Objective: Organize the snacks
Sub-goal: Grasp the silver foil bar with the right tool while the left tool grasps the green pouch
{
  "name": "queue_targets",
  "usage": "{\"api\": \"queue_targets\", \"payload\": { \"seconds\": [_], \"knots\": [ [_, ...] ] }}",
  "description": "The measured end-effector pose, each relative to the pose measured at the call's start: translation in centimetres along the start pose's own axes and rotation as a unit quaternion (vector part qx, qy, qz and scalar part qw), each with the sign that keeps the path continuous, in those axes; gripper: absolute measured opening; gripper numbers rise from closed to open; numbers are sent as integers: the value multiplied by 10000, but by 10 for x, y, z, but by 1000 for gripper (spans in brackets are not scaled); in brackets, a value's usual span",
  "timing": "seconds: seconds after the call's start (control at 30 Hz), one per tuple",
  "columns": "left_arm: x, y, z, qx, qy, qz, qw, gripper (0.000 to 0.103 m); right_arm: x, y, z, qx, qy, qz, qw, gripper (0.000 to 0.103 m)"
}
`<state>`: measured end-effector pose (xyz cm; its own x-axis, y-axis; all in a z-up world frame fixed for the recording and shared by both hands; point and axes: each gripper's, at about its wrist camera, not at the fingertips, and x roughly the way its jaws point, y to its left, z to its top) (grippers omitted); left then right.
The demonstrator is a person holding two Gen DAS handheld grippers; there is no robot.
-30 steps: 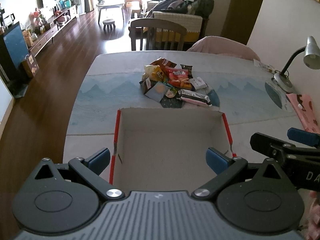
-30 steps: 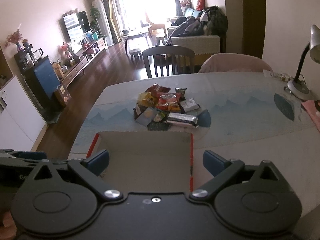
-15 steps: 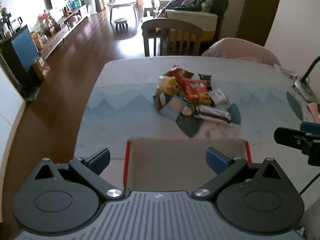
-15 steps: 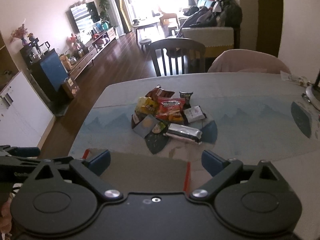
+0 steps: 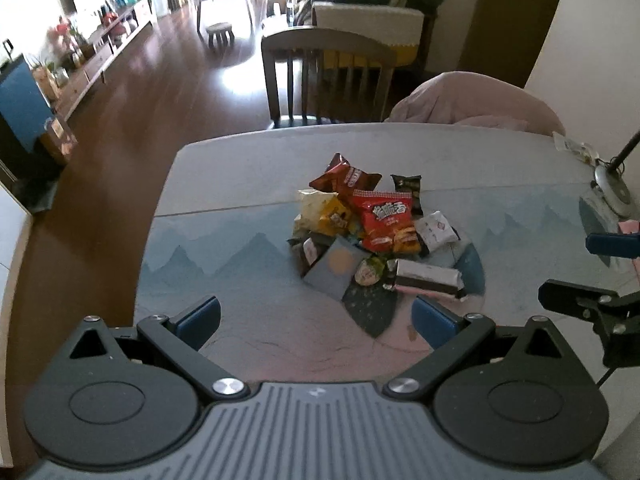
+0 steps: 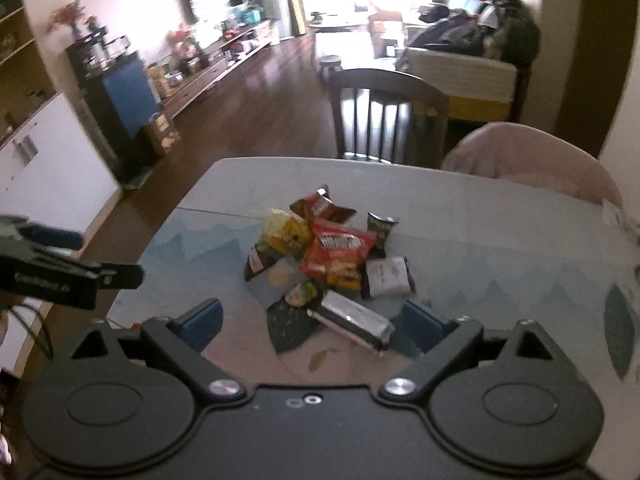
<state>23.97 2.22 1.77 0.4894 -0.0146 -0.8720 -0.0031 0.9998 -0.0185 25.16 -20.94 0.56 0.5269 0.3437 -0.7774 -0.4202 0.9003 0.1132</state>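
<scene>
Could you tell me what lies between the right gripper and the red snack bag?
In the right wrist view, a silver-wrapped bar lies between the right gripper and the red bag.

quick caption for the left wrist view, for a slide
Open left tongs hover before a snack pile on the table.

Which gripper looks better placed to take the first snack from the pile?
Probably right. The right gripper is open with the silver bar at the pile's near edge between its fingers. The left gripper, also open, sits farther from the pile.
</scene>
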Motion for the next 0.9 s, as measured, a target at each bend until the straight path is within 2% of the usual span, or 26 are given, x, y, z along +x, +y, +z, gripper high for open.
{"api": "queue_targets", "payload": {
  "seconds": [0.13,0.23,0.43,0.57,0.63,0.9],
  "knots": [
    [22,-9,24,161,174,-222,9995,103,24,-13,20,-318,194,86,9993,96],
    [48,-14,39,263,373,-560,9974,103,49,-21,28,-657,503,334,9960,96],
    [100,-30,53,633,748,-757,9923,102,99,-32,28,-1054,1075,767,9856,94],
    [132,-43,52,828,1035,-732,9885,102,132,-37,24,-1318,1386,802,9783,91],
    [150,-47,52,810,1202,-733,9867,102,148,-40,21,-1468,1523,811,9740,86],
    [217,-55,52,496,1879,-795,9777,84,207,-52,7,-2065,1827,831,9576,80]
  ]
}}
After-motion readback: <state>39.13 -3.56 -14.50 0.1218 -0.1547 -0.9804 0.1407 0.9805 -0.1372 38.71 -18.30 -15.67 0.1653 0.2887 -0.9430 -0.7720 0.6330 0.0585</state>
